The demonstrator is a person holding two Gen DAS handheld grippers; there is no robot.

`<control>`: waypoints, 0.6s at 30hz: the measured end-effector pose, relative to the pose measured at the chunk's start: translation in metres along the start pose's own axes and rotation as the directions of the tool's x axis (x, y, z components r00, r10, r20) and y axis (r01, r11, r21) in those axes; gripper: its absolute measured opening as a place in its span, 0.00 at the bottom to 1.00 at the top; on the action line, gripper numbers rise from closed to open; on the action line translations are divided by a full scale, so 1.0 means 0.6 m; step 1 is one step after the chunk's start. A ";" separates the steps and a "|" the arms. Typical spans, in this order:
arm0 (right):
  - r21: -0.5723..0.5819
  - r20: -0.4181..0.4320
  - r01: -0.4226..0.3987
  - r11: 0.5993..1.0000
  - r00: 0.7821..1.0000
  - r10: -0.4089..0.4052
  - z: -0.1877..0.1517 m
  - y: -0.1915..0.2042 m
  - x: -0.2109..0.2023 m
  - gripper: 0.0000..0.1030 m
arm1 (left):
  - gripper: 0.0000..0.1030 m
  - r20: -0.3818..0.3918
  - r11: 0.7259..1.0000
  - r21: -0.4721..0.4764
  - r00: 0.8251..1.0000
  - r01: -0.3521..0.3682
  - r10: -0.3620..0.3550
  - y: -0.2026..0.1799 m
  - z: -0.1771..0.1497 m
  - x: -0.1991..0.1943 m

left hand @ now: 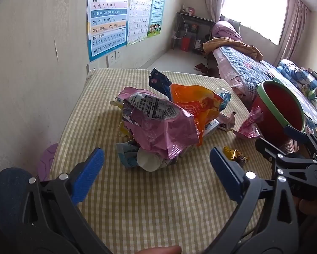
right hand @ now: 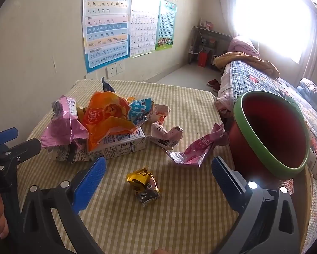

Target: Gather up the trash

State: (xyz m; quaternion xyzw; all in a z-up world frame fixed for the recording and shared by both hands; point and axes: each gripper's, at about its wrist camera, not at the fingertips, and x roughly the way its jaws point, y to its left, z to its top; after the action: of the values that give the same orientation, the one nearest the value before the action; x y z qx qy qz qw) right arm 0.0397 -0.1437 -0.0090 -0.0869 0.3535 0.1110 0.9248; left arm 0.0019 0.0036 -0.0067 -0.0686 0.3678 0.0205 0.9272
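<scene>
Daylight floods in from the window (right hand: 272, 21) far beyond the jaws, up and to the right, and blows out to white glare in the right wrist view. The checked tablecloth (left hand: 158, 201) between the jaws is evenly lit, shadows soft. Fisheye distortion curves the walls; corners vignette black.

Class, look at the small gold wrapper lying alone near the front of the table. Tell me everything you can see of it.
The gold wrapper is a small, crumpled piece of shiny foil-like packaging, gold with dark and brownish printed patches. It lies flat on the checked tablecloth, apart from the main trash pile, touching nothing else. In the right wrist view it sits ahead of the open right gripper, roughly between its blue fingers. The left wrist view shows it too.
</scene>
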 end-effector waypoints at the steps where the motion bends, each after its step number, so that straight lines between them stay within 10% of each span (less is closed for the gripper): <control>1: -0.001 0.000 0.001 1.000 1.000 -0.001 0.000 0.001 0.001 0.93 | 0.95 -0.001 1.000 -0.001 1.000 0.001 -0.001 0.001 0.001 0.000; 18: 0.017 -0.012 -0.006 1.000 1.000 0.006 0.001 -0.003 0.006 0.93 | 0.95 -0.016 1.000 -0.008 1.000 0.002 -0.002 0.002 0.002 0.004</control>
State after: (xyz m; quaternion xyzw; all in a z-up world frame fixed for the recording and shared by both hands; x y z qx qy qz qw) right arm 0.0430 -0.1451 -0.0107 -0.0788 0.3603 0.1102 0.9229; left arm 0.0042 0.0049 -0.0076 -0.0727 0.3750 0.0204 0.9239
